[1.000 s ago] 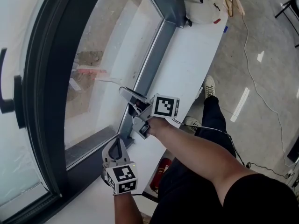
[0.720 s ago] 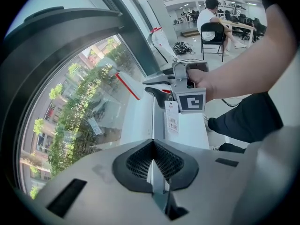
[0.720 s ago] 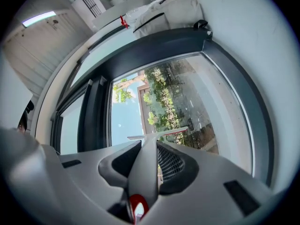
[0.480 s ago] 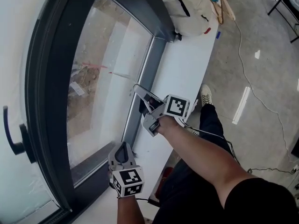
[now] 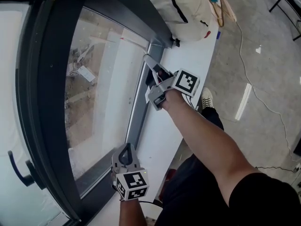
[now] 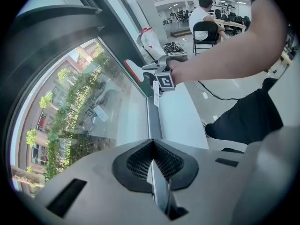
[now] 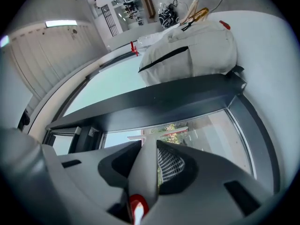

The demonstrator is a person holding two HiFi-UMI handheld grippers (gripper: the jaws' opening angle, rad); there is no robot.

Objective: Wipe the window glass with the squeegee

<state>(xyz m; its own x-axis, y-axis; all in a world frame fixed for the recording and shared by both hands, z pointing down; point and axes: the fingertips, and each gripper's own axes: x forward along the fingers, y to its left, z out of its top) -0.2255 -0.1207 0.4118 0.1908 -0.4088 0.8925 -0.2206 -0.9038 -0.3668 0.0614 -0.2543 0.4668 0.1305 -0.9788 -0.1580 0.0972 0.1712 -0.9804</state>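
In the head view my right gripper [image 5: 157,79] is shut on the squeegee [image 5: 151,63]. The squeegee's blade lies against the window glass [image 5: 103,84] at its right edge, close to the dark frame's far corner. The right gripper view has the white handle with a red part [image 7: 136,205] clamped in my right gripper [image 7: 150,149], the glass [image 7: 206,130] beyond. My left gripper [image 5: 125,150] is shut and holds nothing, low by the frame's near corner. In its own view my left gripper [image 6: 152,146] faces along the glass [image 6: 89,111] toward the squeegee [image 6: 133,69].
A white sill [image 5: 188,55] runs along the window, with a cream bag [image 5: 181,6] at its far end. A dark frame [image 5: 47,102] and a handle [image 5: 19,171] bound the glass at left. A cable [image 5: 254,93] trails over the floor. A person [image 6: 204,13] sits far off.
My right gripper has carried the squeegee along the glass's right edge toward the far corner near the bag. The left gripper has stayed low by the frame.
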